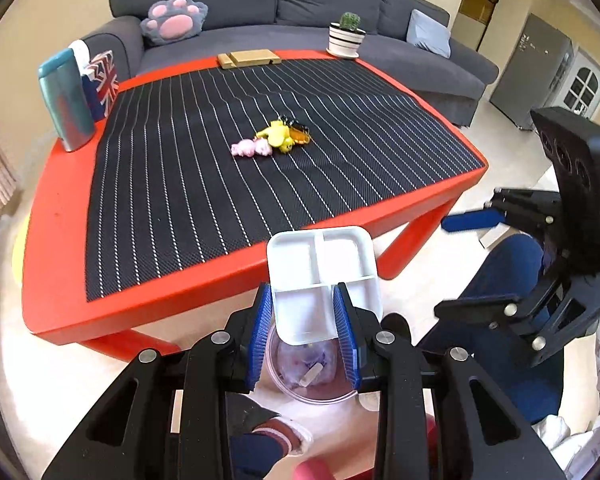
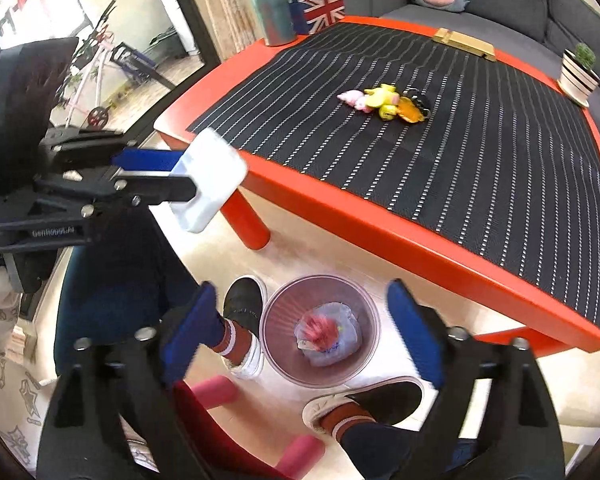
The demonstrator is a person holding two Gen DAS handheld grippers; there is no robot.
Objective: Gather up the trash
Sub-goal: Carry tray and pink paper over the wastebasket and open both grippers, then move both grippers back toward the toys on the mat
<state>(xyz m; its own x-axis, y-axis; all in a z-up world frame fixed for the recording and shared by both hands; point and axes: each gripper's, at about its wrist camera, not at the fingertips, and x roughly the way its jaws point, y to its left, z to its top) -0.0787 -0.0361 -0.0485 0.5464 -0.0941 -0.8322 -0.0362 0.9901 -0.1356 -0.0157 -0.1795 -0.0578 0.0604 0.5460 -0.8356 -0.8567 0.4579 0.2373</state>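
My left gripper (image 1: 303, 312) is shut on a white divided tray (image 1: 324, 276) and holds it tilted above a clear round bin (image 1: 300, 380) on the floor. The bin holds crumpled trash, bluish and pink (image 2: 326, 334). From the right wrist view the left gripper (image 2: 172, 176) holds the tray (image 2: 210, 178) off the table's near corner, left of the bin (image 2: 320, 332). My right gripper (image 2: 300, 332) is open and empty above the bin; it also shows in the left wrist view (image 1: 472, 264).
A red table (image 1: 60, 280) with a striped black mat carries small plush toys (image 1: 272, 140), a teal bottle (image 1: 66, 100), a flag tissue box (image 1: 102, 84), wooden blocks (image 1: 248, 58) and a potted plant (image 1: 346, 36). A grey sofa (image 1: 260, 0) stands behind. The person's feet (image 2: 244, 320) flank the bin.
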